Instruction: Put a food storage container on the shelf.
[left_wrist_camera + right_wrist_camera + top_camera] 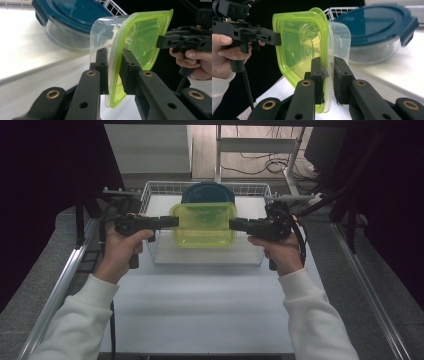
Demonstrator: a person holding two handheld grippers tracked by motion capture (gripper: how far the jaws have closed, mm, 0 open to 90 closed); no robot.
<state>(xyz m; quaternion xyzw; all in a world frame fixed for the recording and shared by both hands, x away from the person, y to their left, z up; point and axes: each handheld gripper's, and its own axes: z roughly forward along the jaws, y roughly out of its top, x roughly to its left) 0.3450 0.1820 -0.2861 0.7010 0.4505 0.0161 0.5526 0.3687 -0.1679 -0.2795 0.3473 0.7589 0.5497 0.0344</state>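
Observation:
A clear box with a yellow-green lid (204, 224) hangs in the air over the front of a white wire basket (150, 190). My left gripper (175, 221) is shut on its left rim, and my right gripper (232, 224) is shut on its right rim. In the left gripper view the jaws (114, 52) pinch the lid's edge and the box wall (140, 37), with the other gripper (162, 41) on the far edge. The right gripper view has its jaws (329, 61) clamped on the near rim of the box (299, 42), and the left gripper (275, 37) grips the opposite side.
A glass container with a dark blue clip lid (207, 192) sits in the back of the basket, also visible behind the held box (72, 15) (372, 25). The white tabletop (200, 305) runs toward me, with metal rails (65, 280) along both sides.

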